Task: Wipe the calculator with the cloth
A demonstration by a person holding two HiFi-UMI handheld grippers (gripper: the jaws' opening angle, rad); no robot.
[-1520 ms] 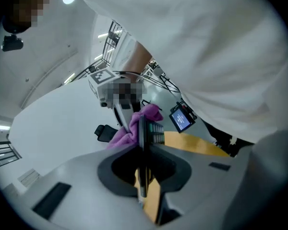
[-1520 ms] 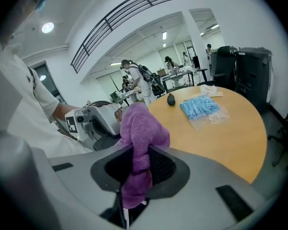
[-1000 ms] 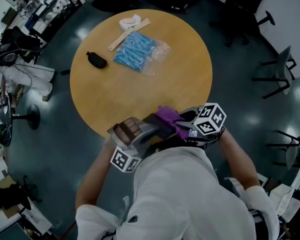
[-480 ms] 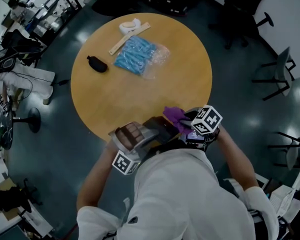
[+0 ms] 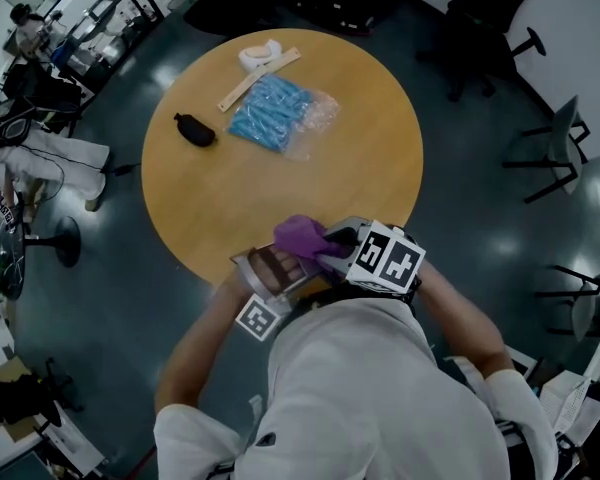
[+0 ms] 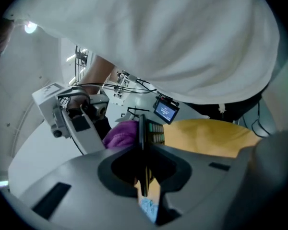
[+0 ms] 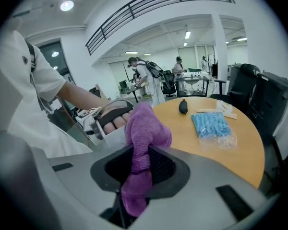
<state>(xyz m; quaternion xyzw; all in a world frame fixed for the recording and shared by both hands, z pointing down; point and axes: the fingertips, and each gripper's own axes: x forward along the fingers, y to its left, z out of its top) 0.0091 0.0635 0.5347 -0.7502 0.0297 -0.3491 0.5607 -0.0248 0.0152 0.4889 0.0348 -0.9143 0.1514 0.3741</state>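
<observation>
We hold the calculator clamped on edge in our left gripper so that the purple cloth, pinched in the right gripper, can rub its face.

Quick count, nothing fancy: one round table. Two grippers, the left gripper and the right gripper. One calculator and one purple cloth, both over the table's near edge. Toward the far edge there are four loose bits: one black pouch, one bag of blue pieces, one wooden strip, and one white curled thing I can't identify. Off the right edge I count three chairs: black chair, grey chair, third chair.
</observation>
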